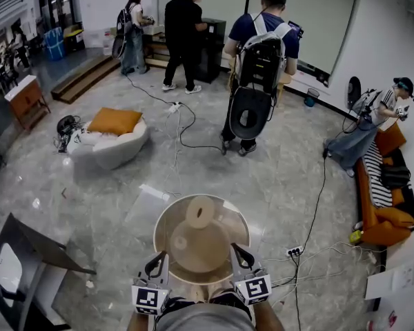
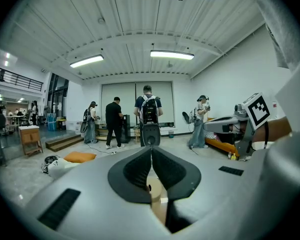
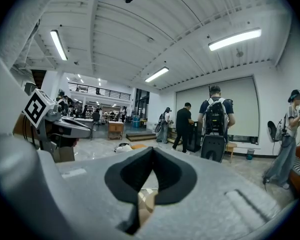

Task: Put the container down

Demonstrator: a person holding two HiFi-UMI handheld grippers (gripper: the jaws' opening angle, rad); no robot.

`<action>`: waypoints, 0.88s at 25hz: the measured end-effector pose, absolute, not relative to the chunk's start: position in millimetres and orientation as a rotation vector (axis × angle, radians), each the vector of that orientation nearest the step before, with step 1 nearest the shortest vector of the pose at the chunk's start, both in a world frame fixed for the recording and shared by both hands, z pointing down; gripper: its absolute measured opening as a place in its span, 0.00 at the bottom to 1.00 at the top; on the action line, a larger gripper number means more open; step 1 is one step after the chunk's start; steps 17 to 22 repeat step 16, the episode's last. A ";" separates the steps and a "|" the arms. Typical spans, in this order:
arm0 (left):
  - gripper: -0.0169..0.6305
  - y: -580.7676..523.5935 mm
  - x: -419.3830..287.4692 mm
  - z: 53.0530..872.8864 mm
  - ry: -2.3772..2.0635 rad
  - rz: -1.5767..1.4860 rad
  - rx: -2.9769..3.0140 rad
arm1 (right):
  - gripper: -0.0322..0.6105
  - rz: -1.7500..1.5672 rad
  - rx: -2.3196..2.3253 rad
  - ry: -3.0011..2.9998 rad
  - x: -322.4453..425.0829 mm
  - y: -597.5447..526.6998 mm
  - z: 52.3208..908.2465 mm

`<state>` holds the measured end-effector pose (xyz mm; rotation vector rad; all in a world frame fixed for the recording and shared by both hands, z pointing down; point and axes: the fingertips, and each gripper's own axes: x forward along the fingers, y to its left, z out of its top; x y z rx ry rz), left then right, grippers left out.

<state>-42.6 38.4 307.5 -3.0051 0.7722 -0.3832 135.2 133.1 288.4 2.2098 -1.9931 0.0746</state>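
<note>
Head view has left tongs (image 1: 156, 257) and right tongs (image 1: 240, 250) clamped on the container (image 1: 234, 209) rim at 7 and 5 o'clock, so far-side weight could lever it loose.

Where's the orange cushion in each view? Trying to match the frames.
Head view: upper left, the orange cushion lies on a white seat.
Left gripper view: low at the left, on the floor side of the gripper body.
Right gripper view: small, near the centre, just above the jaws.
Shared landmark: the person with the backpack, standing right of the cushion in all three.
</note>
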 end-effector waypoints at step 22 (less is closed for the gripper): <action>0.06 48.2 -45.5 307.5 0.763 -0.384 -3.002 | 0.05 0.063 2.217 -1.995 131.9 140.9 286.0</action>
